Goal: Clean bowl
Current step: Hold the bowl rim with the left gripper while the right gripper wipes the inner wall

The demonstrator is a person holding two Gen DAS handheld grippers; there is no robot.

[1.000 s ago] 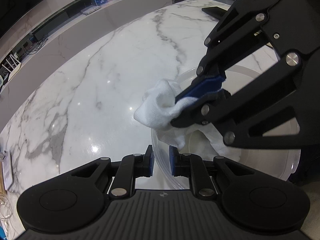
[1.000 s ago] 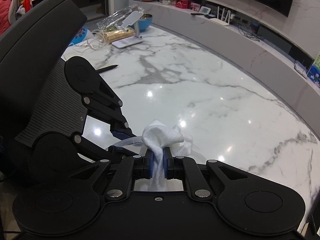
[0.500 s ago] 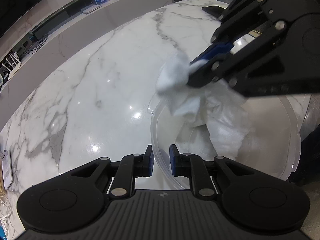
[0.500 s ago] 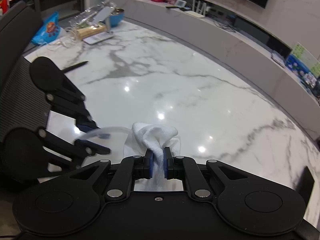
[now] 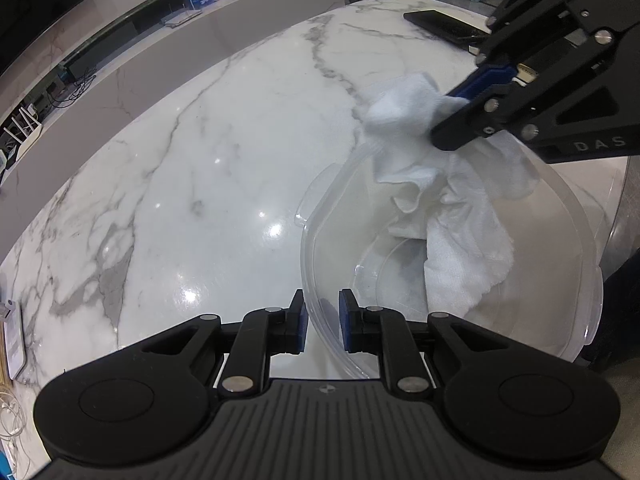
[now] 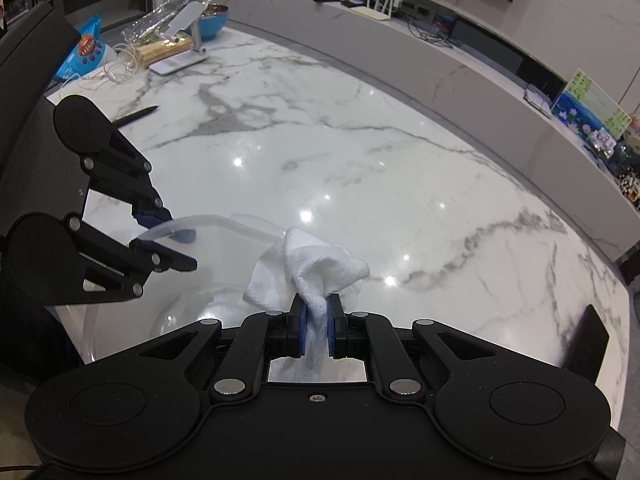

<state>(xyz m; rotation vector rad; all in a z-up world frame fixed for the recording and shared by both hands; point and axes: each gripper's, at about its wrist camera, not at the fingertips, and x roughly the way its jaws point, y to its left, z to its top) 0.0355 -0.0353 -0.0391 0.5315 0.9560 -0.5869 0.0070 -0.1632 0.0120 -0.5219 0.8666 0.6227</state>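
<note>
A clear plastic bowl (image 5: 556,248) stands on the white marble table (image 5: 192,184). My left gripper (image 5: 322,314) is shut on its near rim, with the bowl wall between the blue pads. From the right wrist view the left gripper (image 6: 176,238) is at the left, clamping the bowl (image 6: 224,240) rim. My right gripper (image 6: 316,318) is shut on a crumpled white cloth (image 6: 316,264). In the left wrist view the right gripper (image 5: 444,116) hovers over the bowl's far rim, and the cloth (image 5: 452,216) hangs from it down into the bowl.
A black phone (image 5: 444,26) lies at the table's far end. The other end holds a phone stand (image 6: 188,36), a blue bowl (image 6: 212,24), a snack bag (image 6: 82,56), a cable and a dark pen (image 6: 136,116). A low marble ledge runs along the table.
My right gripper has carried the cloth from the bowl's left rim across to the far side, and the cloth now trails into the bowl. The left gripper has kept still.
</note>
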